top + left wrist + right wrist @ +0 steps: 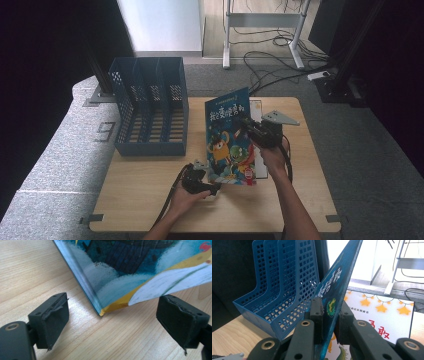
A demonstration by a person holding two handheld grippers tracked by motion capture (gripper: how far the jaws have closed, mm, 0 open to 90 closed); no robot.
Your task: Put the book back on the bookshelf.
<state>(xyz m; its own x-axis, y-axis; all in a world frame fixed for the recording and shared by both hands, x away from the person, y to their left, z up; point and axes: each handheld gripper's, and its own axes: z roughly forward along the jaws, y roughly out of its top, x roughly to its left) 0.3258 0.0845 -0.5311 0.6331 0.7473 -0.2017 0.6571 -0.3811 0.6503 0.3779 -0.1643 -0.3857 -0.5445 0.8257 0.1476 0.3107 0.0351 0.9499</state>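
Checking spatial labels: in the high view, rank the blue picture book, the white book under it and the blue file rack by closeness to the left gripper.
From the left gripper:
1. Blue picture book, its lower corner right beside the gripper.
2. White book, flat behind it, to the right.
3. Blue file rack, far left of the table.

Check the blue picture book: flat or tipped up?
Tipped up. The blue picture book stands on its lower edge, gripped by the right tongs.

Lab/recording setup: small wooden table w/ black curtains, desk legs, loose floor cables.
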